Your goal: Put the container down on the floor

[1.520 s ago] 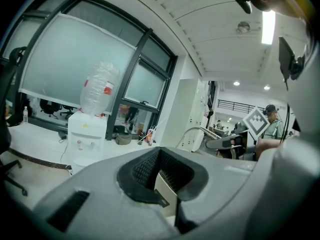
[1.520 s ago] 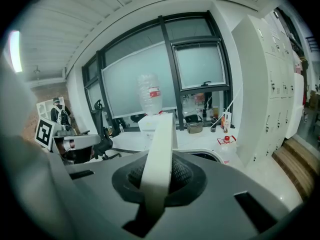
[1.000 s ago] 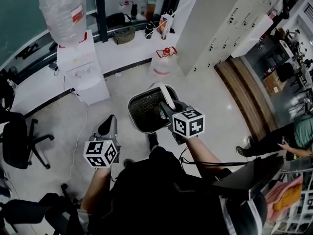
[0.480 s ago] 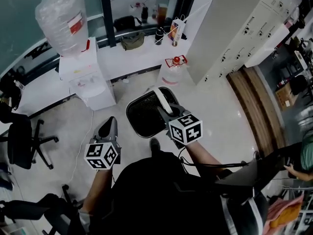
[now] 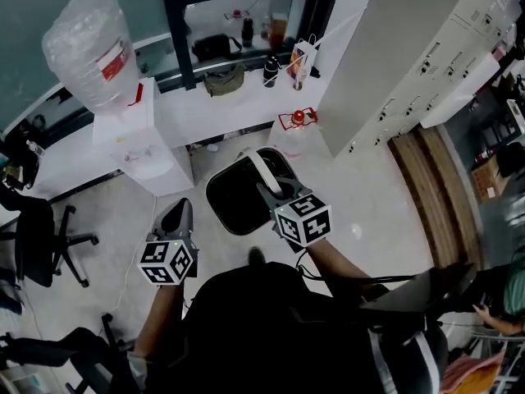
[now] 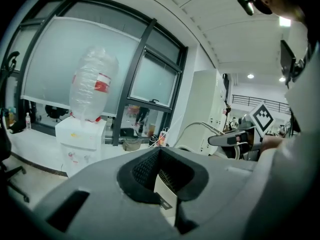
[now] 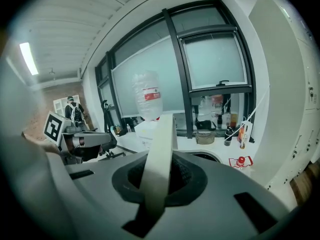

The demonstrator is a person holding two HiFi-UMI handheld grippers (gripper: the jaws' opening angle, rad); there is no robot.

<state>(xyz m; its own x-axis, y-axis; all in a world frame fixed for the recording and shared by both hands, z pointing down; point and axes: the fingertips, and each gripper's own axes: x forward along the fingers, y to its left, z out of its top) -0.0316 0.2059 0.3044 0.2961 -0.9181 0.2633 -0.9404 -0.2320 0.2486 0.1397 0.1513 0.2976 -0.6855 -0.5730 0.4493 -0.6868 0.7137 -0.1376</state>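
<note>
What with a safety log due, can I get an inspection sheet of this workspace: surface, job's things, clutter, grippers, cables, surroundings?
Surface: pale glossy floor, with a wood-look strip at the right.
Job's things: black container hangs by its white handle; not yet set down.
Clutter: water dispenser, red-capped jug, office chair.
Grippers: right gripper shut on the white handle; left gripper looks shut, nothing between its jaws.
Cables: thin cord on the floor by the dispenser; black cable at the right arm.
Surroundings: window ledge, lockers, a person at the right edge.
</note>
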